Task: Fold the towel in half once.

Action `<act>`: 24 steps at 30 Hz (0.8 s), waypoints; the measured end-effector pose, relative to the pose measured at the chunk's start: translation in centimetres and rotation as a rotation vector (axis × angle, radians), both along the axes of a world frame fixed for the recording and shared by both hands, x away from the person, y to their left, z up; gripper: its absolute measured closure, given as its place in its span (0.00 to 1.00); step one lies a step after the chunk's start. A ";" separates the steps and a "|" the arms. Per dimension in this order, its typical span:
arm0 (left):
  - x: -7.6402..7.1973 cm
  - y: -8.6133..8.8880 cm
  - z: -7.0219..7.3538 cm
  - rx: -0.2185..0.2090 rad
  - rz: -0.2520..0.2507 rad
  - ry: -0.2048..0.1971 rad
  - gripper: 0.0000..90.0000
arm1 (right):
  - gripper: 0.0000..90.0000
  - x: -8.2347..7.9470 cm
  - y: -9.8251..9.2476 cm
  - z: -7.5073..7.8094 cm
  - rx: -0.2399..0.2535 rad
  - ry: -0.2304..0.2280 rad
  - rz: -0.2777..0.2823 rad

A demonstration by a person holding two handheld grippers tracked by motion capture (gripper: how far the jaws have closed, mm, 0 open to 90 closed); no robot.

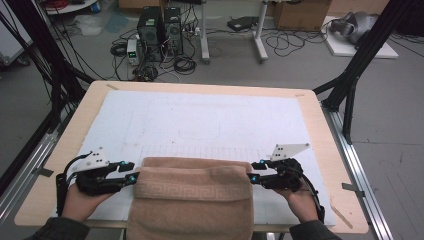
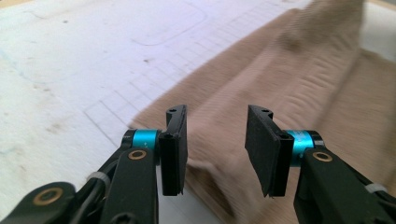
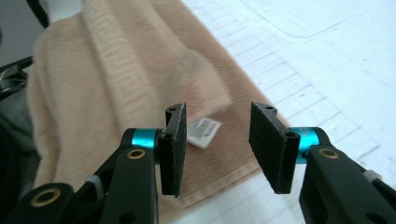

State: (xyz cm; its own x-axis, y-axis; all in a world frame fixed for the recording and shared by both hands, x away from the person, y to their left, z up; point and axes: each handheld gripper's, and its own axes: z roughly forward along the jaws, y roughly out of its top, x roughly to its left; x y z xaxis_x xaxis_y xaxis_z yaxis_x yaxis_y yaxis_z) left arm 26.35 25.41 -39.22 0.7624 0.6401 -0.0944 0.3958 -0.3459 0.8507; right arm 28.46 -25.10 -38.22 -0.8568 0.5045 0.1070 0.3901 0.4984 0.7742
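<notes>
Jaws of both grippers stand partly apart with nothing clamped. The left gripper (image 1: 132, 176) sits at the folded tan towel's (image 1: 192, 195) left edge, the right gripper (image 1: 254, 176) at its right edge, each released. The towel lies at the near table edge on the white mat (image 1: 200, 120). A small white label (image 3: 204, 131) shows near its corner; its print is unreadable.

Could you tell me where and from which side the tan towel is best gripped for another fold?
Probably at its two far corners, each gripper coming in level from its own side: left gripper at the left corner, right gripper at the right. The towel lies flat there, its edges facing the open jaws.
</notes>
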 end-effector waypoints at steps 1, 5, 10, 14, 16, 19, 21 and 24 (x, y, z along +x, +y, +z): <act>0.6 -0.2 -0.2 -0.004 0.009 -0.001 0.66 | 0.61 0.4 0.0 -0.1 -0.002 0.007 -0.011; 2.8 -0.8 -0.8 0.041 0.044 0.001 0.66 | 0.59 2.2 -0.3 -0.5 0.023 0.021 -0.046; 4.9 -1.7 -1.9 0.064 0.060 0.032 0.66 | 0.56 3.7 0.4 -1.6 -0.008 0.041 -0.060; 6.0 -2.3 -3.1 0.121 0.060 0.073 0.60 | 0.52 4.8 0.8 -3.2 -0.022 0.091 -0.071; 6.3 -2.6 -3.6 0.152 0.055 0.091 0.59 | 0.52 5.1 1.0 -3.8 -0.032 0.111 -0.059; 6.8 -2.9 -4.3 0.172 0.049 0.129 0.59 | 0.56 5.2 1.5 -4.6 -0.081 0.123 -0.040; 6.8 -3.1 -4.6 0.161 0.053 0.131 0.65 | 0.62 5.2 1.8 -5.0 -0.110 0.120 -0.032; 6.7 -3.3 -4.6 0.159 0.053 0.133 0.81 | 0.82 5.1 2.1 -5.2 -0.116 0.121 0.000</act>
